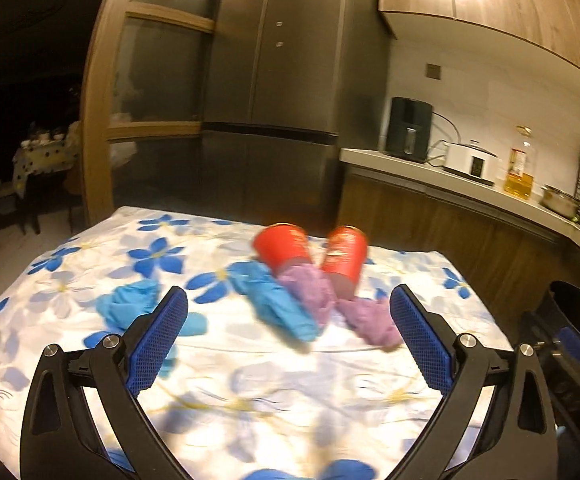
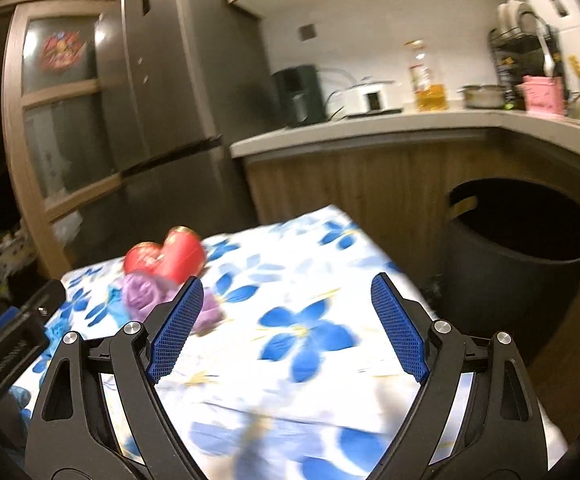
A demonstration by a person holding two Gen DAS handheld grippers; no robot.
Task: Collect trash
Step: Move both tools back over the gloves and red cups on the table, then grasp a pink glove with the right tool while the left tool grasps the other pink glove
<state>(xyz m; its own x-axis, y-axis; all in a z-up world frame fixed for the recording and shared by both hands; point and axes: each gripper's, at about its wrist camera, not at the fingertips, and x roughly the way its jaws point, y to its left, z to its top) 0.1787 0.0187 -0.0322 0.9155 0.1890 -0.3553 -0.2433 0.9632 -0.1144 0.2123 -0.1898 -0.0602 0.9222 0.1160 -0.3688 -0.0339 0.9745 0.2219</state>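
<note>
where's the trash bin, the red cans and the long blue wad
trash bin (image 2: 506, 276), right wrist view, on its dark outer wall
red cans (image 1: 344, 254), left wrist view, on the right can's side
long blue wad (image 1: 278, 304), left wrist view, on its middle

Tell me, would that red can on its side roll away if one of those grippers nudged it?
Probably: the red can looks round and lies on its side. The purple wad touching it might slow it. It may be light, though blur hides detail.

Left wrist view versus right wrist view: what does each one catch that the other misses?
Only the left wrist view shows the blue crumpled pieces clearly, plus the open left hand-held gripper. Only the right wrist view shows the whole dark bin beside the table and the open right hand-held gripper. Both show the red cans, purple wads, floral tablecloth and fridge.
</note>
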